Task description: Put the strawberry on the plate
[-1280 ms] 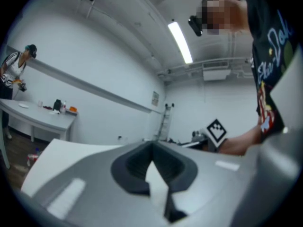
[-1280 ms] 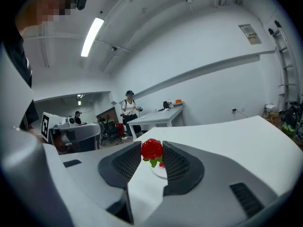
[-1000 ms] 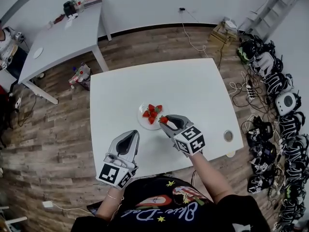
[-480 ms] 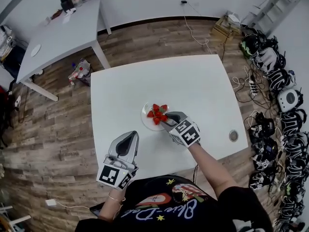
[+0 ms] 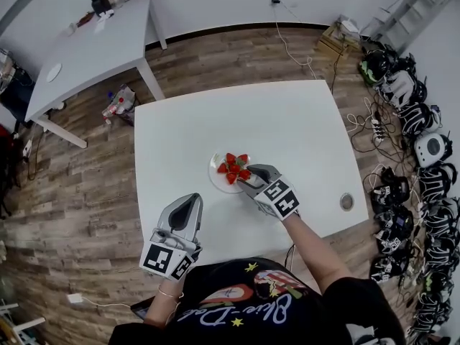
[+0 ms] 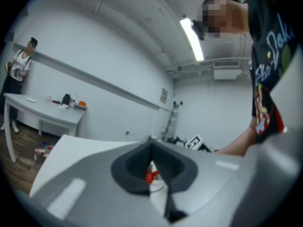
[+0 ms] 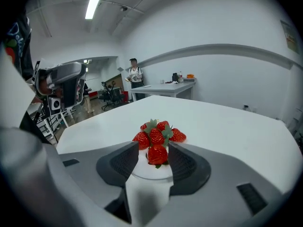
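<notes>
A small white plate sits mid-table with a pile of red strawberries on it. My right gripper reaches the plate's near right edge. In the right gripper view one strawberry rests on the plate between the jaws, in front of the pile. The jaws are opening, and a gap shows on the berry's left side. My left gripper hovers near the table's front edge, left of the plate, shut and holding nothing. Through its slit I glimpse the strawberries.
The white table has a small round metal object near its right edge. A grey table stands at the back left. Helmets and gear line the floor at right. A person stands far off.
My right gripper carried a strawberry left from the plate's right side onto the plate, and its jaws have widened. The left gripper barely moved.
</notes>
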A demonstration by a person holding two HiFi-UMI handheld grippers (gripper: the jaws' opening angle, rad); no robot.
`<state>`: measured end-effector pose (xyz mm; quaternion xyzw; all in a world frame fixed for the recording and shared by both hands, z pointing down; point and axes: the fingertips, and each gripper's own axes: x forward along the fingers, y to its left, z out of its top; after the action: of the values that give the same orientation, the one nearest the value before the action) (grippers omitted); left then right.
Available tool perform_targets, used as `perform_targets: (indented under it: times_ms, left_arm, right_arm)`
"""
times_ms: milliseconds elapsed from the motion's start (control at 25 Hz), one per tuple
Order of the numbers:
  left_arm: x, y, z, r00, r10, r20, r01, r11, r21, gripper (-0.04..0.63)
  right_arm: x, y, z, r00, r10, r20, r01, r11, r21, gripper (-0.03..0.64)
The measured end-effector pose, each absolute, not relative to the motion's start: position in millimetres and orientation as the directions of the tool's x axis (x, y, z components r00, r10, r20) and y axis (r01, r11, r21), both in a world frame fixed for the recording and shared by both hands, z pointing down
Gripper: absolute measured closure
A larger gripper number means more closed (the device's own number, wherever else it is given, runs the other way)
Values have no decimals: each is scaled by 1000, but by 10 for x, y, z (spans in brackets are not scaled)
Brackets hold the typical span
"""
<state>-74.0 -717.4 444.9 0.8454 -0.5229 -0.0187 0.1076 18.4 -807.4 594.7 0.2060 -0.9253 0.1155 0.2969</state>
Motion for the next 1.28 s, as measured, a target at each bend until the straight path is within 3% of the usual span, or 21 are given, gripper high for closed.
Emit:
perform_targets:
  times_ms: [160,320,440,480,1280]
  left_arm:
    - [-769,-7139,4392,435,-898,66,-889,-417,188,607]
    - [-800,-7182,4321,427,-903,49,-894,-413,175,607]
    - [-789,-7196,4290,427,-903,42,-894,-414,169,607]
    - [-785,-7200,4284,426,-904,41,-894,-415,168,607]
    - [-809,-7204,4277,416,-907,65,-904,-404,142,607]
  right_arm:
    - [342,-8103,5715,-751,-406,520,-517,852,-80,436]
    - [426,-8094,5325,-817,-458,350,-549,804,-229,440]
    - [473,-7998,5144,-844,-463,272,-531,792,-301,580]
    - [479,-7965,5118,-848,-460,263,-525,794,-307,592]
    - [578,-7882,5165,-822,-475,316,-562,769,-306,600]
